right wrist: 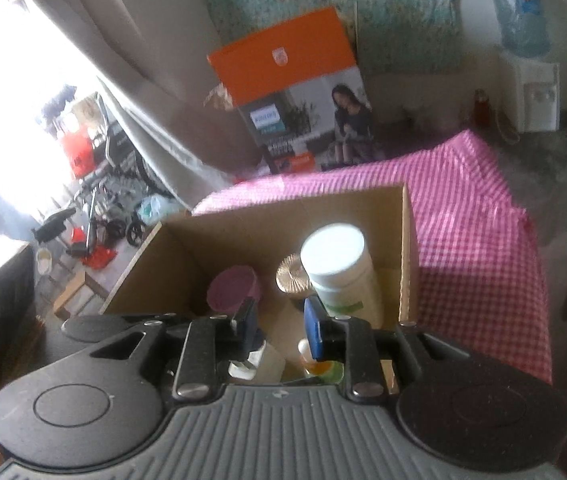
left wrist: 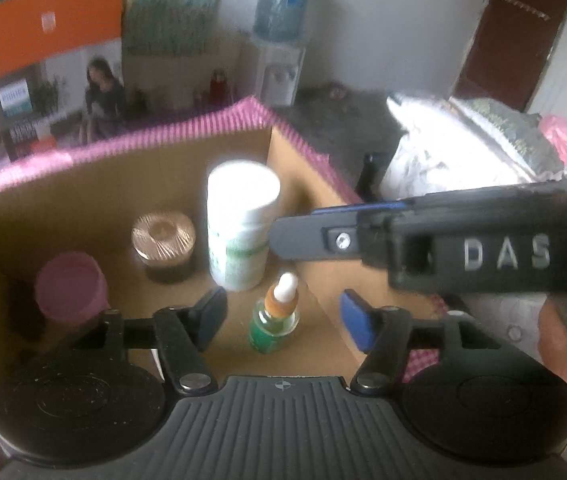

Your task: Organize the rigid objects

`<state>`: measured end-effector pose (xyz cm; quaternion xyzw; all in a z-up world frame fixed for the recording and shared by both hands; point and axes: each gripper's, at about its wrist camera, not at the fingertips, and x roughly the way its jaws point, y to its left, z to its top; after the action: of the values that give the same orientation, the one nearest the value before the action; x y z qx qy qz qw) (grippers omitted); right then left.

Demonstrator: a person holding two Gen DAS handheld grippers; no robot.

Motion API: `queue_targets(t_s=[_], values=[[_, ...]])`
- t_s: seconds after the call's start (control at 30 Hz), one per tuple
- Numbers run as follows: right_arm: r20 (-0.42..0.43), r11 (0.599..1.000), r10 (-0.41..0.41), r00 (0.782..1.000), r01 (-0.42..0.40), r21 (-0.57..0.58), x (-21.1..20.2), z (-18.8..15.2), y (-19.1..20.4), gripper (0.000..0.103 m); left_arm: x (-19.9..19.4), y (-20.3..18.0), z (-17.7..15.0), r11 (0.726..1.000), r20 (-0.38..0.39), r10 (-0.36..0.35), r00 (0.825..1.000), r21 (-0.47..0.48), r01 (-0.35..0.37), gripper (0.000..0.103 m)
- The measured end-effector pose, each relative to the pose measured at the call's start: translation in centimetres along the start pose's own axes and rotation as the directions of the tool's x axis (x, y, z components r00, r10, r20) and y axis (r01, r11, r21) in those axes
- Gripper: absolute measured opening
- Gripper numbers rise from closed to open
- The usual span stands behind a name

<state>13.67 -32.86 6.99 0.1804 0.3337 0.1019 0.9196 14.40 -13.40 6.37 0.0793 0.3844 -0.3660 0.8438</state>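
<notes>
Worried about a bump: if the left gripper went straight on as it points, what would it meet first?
Probably the small green dropper bottle, standing between the left gripper's open fingers; depth is unclear.

One cardboard box; inside: two jars, one white bottle, one dropper bottle.

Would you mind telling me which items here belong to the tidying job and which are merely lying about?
Part of the job:
cardboard box
white bottle
dropper bottle
copper-lidded jar
pink-lidded container
small white item under the right gripper

Just lying about:
orange appliance box
water dispenser
checked cloth
</notes>
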Motion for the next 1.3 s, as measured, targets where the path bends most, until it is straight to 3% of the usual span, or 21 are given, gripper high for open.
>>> queue_targets(t_s=[0.03,0.1,0.17,0.3,0.43,0.7,0.83,1.0,1.3], values=[[0.02,1.0,-0.005,1.0,0.005,-0.001,-0.7,0.1,0.3,0.041,-0.6,-0.2,-0.1,1.0,0.017,0.007,1.0,0.005,-0.007,0.076],[0.077,1.0,-0.023,0.997,0.023,-0.007,-2.3,0.1,1.0,0.067,-2.4,-0.4,-0.3,1.0,0.059,0.02,0.998,0.01,-0.02,0.087],[0.132,0.999,-0.036,0.991,0.039,-0.02,-4.0,-0.1,1.9,0.074,-4.5,-0.6,-0.8,0.999,0.109,0.053,0.993,0.008,-0.054,0.101],[0.241,0.997,-0.07,0.968,0.077,-0.022,-7.2,-0.9,3.6,0.103,-8.0,-0.5,-1.8,0.985,0.182,0.173,0.968,-0.021,-0.172,0.103],[0.294,0.992,-0.121,0.948,0.126,0.003,-8.5,-1.8,4.8,0.103,-10.0,0.6,-2.8,0.938,0.167,0.345,0.924,-0.097,-0.333,0.103],[0.219,0.96,-0.268,0.938,0.279,-0.023,-5.4,-5.0,7.1,0.103,-10.1,3.1,-4.5,0.861,0.118,0.492,0.863,-0.212,-0.462,0.103],[0.174,0.937,-0.328,0.929,0.343,-0.065,-3.9,-6.2,8.4,0.103,-9.0,3.4,-4.5,0.872,0.064,0.478,0.876,-0.15,-0.465,0.103],[0.147,0.924,-0.352,0.924,0.369,-0.103,-3.0,-6.9,9.4,0.103,-9.5,3.0,-5.7,0.85,0.073,0.516,0.854,-0.165,-0.5,0.103],[0.112,0.908,-0.387,0.915,0.4,-0.124,-1.6,-7.3,9.8,0.103,-10.0,3.8,-6.2,0.857,0.024,0.483,0.875,-0.216,-0.467,0.103]])
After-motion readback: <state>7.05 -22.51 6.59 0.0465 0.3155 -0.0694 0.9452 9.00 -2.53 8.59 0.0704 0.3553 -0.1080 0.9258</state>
